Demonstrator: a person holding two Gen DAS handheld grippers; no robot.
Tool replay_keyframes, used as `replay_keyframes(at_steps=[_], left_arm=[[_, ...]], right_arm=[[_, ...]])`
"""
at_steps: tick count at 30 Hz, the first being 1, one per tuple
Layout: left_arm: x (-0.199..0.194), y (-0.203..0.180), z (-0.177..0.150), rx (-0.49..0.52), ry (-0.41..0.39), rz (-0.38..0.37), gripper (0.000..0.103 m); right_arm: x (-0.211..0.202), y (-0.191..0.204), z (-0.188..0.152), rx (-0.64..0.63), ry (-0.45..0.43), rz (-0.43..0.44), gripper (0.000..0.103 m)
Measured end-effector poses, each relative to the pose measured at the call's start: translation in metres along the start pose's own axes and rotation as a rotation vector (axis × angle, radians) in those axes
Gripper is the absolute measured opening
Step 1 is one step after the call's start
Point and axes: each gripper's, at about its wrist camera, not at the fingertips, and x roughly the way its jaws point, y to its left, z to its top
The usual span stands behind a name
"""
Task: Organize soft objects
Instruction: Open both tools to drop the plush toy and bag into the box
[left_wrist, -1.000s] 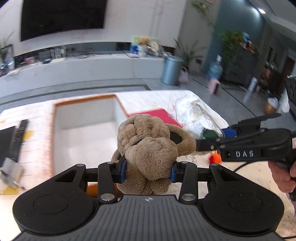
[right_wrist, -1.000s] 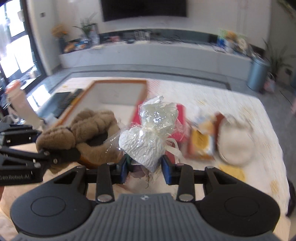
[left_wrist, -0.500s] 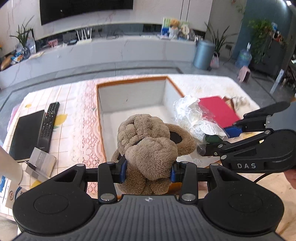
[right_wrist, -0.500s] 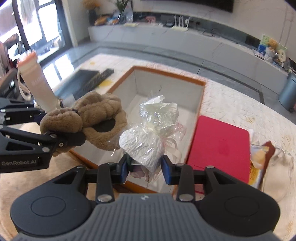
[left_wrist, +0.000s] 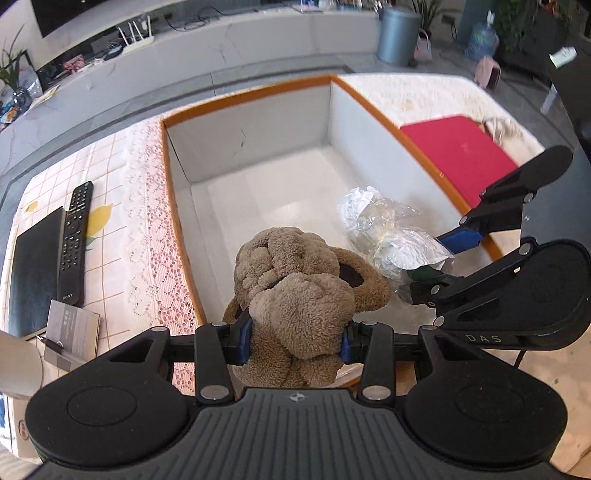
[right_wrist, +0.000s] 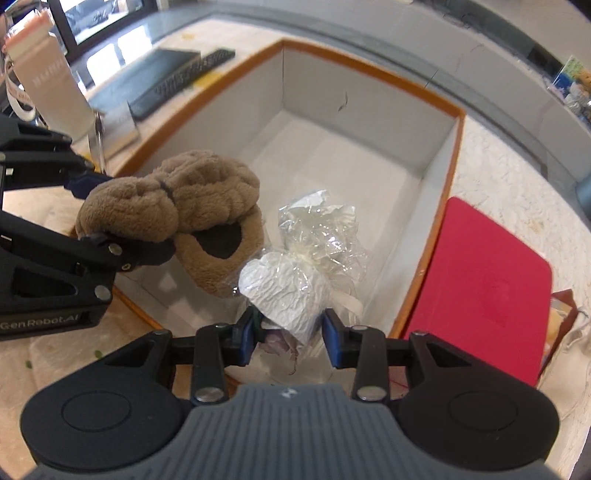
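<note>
A: How much room is there inside the box (left_wrist: 255, 147)?

B: Plenty. Its white floor is bare toward the far wall, and the orange rim runs unbroken around the sides in view. Both loads hang over the near end.

A: What does each gripper hold?

B: The left gripper (left_wrist: 295, 338) is clamped on the brown plush toy (left_wrist: 299, 280), blue pads pressed into the fur. The right gripper (right_wrist: 290, 334) is closed around the cellophane-wrapped bundle (right_wrist: 295, 280), pinching its lower end. The toy and the bundle sit just beside each other; in the right wrist view they look to be touching.

A: Around the box?

B: On the desk (left_wrist: 122, 236), a remote (left_wrist: 74, 240) and a dark flat slab (left_wrist: 35, 273) lie to the left, well apart from the rim. A red pad (left_wrist: 458, 151) lies just beside the right rim.

A: Anything unclear?

B: The box's near rim is hidden behind the toy and gripper bodies. What is inside the bundle cannot be made out.
</note>
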Motion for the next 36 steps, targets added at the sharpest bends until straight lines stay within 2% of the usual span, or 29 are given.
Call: replay_keyframes(at_steps=[6,8,10,15,17,20,24,31,36], left_arm=[[0.017,0.003,0.003,0.002,0.055,0.01,0.053],[0.019,0.005,0.004,-0.005,0.06,0.011,0.057],[0.019,0.005,0.004,-0.005,0.056,0.016,0.062],[0.014,0.005,0.004,-0.006,0.038,0.021,0.07],[0.009,0.006,0.004,-0.016,0.023,0.019,0.076],[-0.003,0.007,0.003,-0.024,-0.014,0.008,0.08],[-0.024,0.006,0.003,-0.031,-0.072,0.019,0.083],[-0.065,-0.004,0.001,-0.022,-0.233,0.017,0.084],[-0.088,-0.018,0.0,-0.038,-0.334,-0.002,0.084]], right_arm=[[0.011,0.004,0.006,-0.037,0.033,0.001,0.044],[0.01,0.003,0.005,-0.047,0.034,-0.003,0.045],[0.009,0.004,0.005,-0.053,0.037,-0.004,0.045],[0.007,0.007,0.005,-0.087,0.017,-0.045,0.058],[0.002,0.009,0.004,-0.107,0.008,-0.064,0.059],[-0.006,0.013,0.0,-0.14,-0.019,-0.094,0.064],[-0.021,0.013,-0.005,-0.143,-0.052,-0.114,0.066],[-0.055,0.008,-0.021,-0.114,-0.138,-0.159,0.069],[-0.085,0.0,-0.038,-0.048,-0.224,-0.171,0.069]])
